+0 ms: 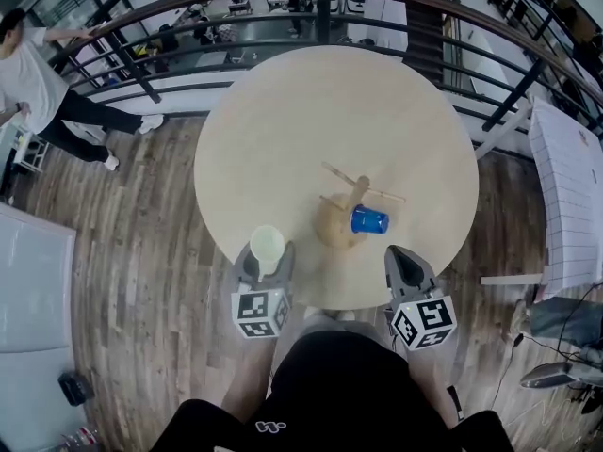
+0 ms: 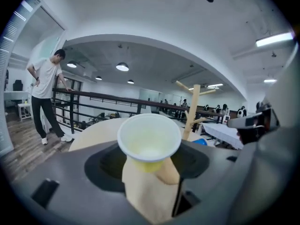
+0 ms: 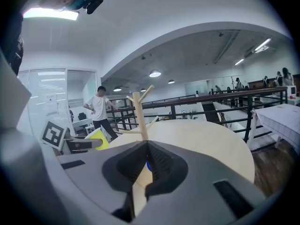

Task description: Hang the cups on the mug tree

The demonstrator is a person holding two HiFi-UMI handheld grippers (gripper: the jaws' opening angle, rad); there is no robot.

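A pale yellow cup (image 1: 267, 248) stands upright between the jaws of my left gripper (image 1: 267, 264), over the round table's near edge, left of the mug tree. In the left gripper view the cup (image 2: 149, 140) fills the gap and my left gripper (image 2: 150, 170) is shut on its lower body. The wooden mug tree (image 1: 345, 211) stands near the front of the table, with a blue cup (image 1: 369, 220) hanging on a right-hand peg. My right gripper (image 1: 407, 264) sits at the table's edge right of the tree, shut and empty. In its own view my right gripper (image 3: 148, 168) points at the mug tree (image 3: 139, 114).
The round beige table (image 1: 301, 111) is bare behind the tree. A dark railing (image 1: 320, 12) curves behind it. A person (image 1: 38, 88) stands at the far left by the railing. A white-covered table (image 1: 565, 196) is at the right.
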